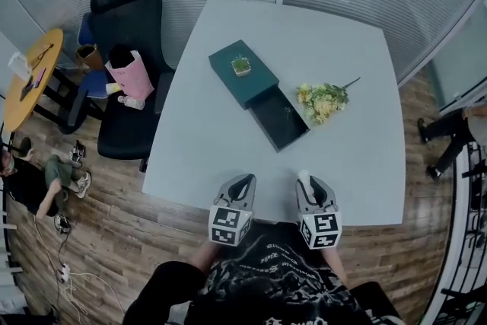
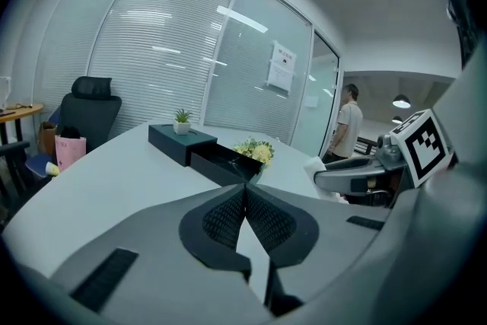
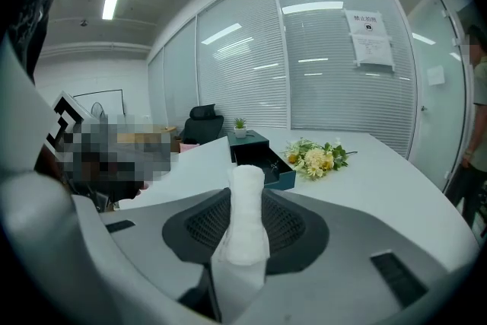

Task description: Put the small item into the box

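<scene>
Head view: white table (image 1: 228, 141), wood floor (image 1: 99, 255); right claw (image 1: 311, 186) grips small white item (image 3: 246, 198); left claw (image 1: 242, 185) closed, empty.

Near half of bench (image 1: 221, 164) bare, from front edge up to the box (image 1: 228, 76): wide lane. Open drawer (image 1: 280, 119) juts toward the near right, nothing over it. Flowers (image 1: 323, 101) crowd its right side. Potted plant (image 1: 241, 65) stands on box top. Chair (image 1: 125, 57) stands off the bench's left edge.
</scene>
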`<state>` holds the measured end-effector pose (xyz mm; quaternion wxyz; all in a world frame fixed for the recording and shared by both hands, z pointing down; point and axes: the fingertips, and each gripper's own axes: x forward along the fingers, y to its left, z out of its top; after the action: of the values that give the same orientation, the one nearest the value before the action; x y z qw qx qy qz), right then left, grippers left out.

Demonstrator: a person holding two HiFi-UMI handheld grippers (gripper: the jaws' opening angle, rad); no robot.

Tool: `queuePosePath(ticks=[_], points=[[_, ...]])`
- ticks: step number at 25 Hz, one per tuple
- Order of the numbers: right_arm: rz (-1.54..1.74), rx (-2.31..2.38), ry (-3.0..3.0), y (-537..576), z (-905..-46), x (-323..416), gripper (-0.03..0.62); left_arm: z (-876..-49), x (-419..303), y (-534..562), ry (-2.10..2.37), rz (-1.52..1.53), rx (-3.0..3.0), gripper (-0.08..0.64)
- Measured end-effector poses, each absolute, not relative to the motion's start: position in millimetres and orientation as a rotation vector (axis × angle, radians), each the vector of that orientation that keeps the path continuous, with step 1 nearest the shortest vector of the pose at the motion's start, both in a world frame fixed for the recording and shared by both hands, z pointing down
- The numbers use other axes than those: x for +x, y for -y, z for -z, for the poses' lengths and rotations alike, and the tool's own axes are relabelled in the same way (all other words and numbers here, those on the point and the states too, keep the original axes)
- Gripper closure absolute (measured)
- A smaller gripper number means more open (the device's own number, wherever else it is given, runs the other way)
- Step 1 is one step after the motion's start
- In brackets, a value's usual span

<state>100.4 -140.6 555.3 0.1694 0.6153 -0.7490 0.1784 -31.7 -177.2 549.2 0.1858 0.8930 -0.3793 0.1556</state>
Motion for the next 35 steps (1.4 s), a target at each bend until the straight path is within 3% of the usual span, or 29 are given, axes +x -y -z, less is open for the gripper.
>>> queuePosePath(ticks=[16, 23, 35], points=[[-0.516, 1.634, 2.249, 176.2, -524.6, 110.9, 0.46, -545.8, -13.5, 190.6, 1.08, -0.482, 2.478, 0.541], [-0.275, 1.495, 2.346, 218.3, -477.6, 109.4, 0.459, -549.5, -17.3, 191.2, 1.144, -0.45, 2.422, 0.541], [-0.129, 1.262, 2.384, 315.4, -440.7, 90.9, 0.459, -553.8, -46.2, 194.6, 1.264, -0.417, 2.322, 0.541]])
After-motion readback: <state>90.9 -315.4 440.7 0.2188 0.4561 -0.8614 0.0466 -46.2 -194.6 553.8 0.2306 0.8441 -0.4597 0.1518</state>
